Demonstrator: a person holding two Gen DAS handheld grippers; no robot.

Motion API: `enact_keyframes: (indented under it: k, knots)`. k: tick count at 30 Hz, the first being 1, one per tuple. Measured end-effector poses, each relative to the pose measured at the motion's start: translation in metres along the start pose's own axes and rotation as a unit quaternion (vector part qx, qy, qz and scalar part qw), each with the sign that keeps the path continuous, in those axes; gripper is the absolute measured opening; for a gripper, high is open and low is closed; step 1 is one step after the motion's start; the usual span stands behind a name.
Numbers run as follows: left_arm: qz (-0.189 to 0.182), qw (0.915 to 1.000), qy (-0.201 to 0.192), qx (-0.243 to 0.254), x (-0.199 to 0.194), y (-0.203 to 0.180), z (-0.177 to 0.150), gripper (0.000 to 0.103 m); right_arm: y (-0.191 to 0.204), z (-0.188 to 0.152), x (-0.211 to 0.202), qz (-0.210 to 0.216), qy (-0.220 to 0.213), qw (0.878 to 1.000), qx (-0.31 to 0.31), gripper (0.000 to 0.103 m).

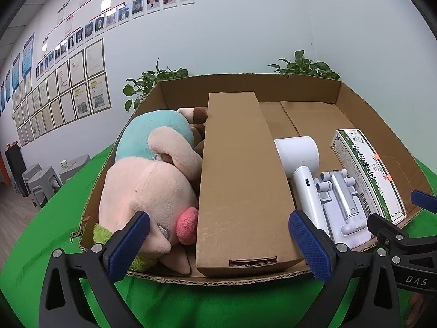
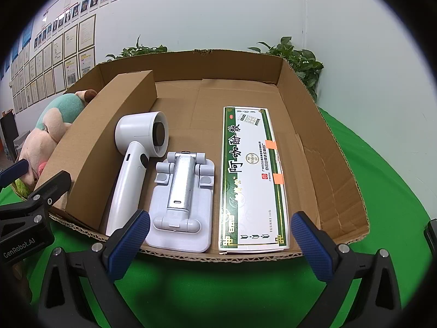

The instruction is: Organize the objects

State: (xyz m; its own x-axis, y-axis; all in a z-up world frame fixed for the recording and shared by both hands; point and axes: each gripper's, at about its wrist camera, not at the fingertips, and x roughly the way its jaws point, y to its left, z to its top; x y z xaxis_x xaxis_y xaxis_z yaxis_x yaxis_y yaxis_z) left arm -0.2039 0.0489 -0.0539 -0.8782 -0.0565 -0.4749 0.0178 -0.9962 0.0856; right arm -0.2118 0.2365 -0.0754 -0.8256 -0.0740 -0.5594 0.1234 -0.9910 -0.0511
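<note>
- Nearest to us, our left gripper [image 1: 218, 246] hovers at the near rim of the cardboard tray [image 1: 382, 125], fingers spread wide and holding nothing.
- Our right gripper [image 2: 221, 242] hangs just beside it, also wide apart and empty, facing the tray's right half.
- We see a long brown carton [image 1: 240, 180] lying lengthwise as a divider; the plush toys [image 1: 147, 172] are packed to its left.
- To its right lie, side by side, a white handheld fan [image 2: 131, 169], a folded phone stand [image 2: 181, 199] and a green-and-white medicine box [image 2: 252, 180].
- We judge the sorting nearly or fully done: everything visible sits inside the tray, and nothing shows on the green cloth [image 2: 382, 191]. Whether more items wait out of view, we cannot tell.
</note>
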Motion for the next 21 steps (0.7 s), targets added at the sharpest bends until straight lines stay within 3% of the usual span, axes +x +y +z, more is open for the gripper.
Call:
enact_keyframes:
  k: [21]
  knots:
    - [-0.003,1.0,-0.001,-0.003,0.0072,-0.0007,0.0005,0.103,-0.0001,-0.0001,-0.0015,0.0,0.0,1.0,0.0,0.102]
